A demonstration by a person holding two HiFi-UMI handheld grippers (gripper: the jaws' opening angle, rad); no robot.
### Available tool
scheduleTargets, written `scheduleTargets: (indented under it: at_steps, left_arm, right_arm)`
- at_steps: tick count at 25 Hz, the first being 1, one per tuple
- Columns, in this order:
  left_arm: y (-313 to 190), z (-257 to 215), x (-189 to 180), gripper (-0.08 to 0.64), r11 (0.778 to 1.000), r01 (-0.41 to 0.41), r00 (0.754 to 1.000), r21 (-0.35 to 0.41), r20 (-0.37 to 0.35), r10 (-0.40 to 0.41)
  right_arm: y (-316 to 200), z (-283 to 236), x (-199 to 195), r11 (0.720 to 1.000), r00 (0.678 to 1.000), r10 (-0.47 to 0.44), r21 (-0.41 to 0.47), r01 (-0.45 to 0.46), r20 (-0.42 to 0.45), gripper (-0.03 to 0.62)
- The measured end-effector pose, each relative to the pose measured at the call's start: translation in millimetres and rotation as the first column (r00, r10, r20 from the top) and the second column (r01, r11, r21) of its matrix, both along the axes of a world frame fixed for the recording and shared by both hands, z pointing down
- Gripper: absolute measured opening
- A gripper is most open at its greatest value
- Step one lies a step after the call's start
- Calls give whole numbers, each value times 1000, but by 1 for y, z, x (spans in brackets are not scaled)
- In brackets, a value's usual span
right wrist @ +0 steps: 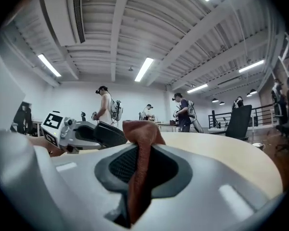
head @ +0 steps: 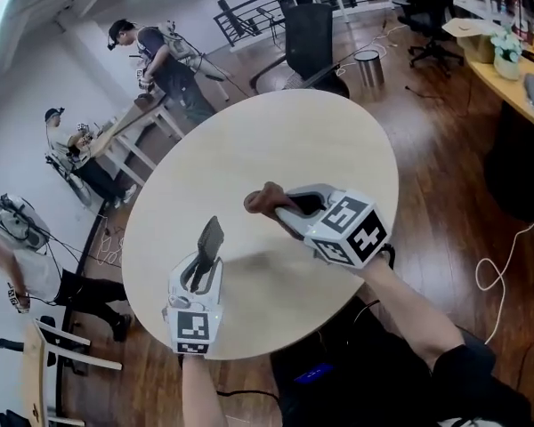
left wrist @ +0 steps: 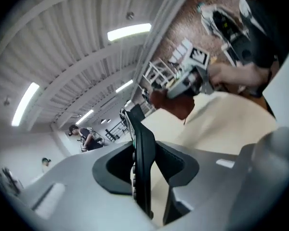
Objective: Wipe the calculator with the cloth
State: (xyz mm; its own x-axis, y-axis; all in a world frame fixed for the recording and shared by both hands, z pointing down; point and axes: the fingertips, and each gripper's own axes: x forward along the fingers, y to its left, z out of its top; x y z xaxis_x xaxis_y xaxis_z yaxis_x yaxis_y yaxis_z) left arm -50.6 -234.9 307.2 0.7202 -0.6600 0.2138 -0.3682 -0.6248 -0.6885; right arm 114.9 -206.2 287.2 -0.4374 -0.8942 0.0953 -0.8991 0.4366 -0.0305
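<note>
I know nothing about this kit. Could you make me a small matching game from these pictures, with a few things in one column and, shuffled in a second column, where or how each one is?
Things:
1. calculator
2. cloth
3. table
4. office chair

Places or states:
A. round, with a pale wood top
B. reddish brown, clamped in the right gripper
C. black, on the floor beyond the table
D. dark, clamped edge-on in the left gripper

Pairs: 1-D; 2-B; 3-A; 4-C

text: none legible | brands, labels: none | numbers, signs — none
</note>
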Motion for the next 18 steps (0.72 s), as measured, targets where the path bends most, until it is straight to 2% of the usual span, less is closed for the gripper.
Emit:
scheduleTargets:
  at_steps: [2, 3, 6, 9, 13, 16, 18]
  left_arm:
    - [-9, 23, 14, 137, 998, 51, 984, 25, 172, -54]
    - [-12, 32, 21, 138, 997, 67, 971, 26, 229, -71]
    - [-16, 48, 44, 144, 997, 79, 948, 10, 310, -78]
    - [-12, 56, 67, 156, 995, 66, 946, -69, 320, -41]
    - [6, 75, 78, 240, 973, 48, 945, -226, 326, 30]
    - [22, 65, 75, 304, 960, 7, 964, -280, 258, 68]
    - [27, 53, 71, 314, 946, -29, 979, -323, 183, 92]
  right_arm:
    - [6, 3, -8, 999, 999, -35, -7, 35, -18, 67]
    - [8, 5, -14, 999, 998, -52, -14, 52, -27, 67]
    - [12, 15, -24, 995, 994, -89, -45, 86, -56, 67]
    - [14, 19, -22, 994, 994, -92, -59, 88, -66, 67]
    - [26, 16, -19, 995, 994, -69, -75, 63, -82, 67]
    - [38, 12, -13, 996, 992, -36, -81, 27, -119, 67]
    - [45, 14, -11, 995, 988, -37, -97, 22, -152, 67]
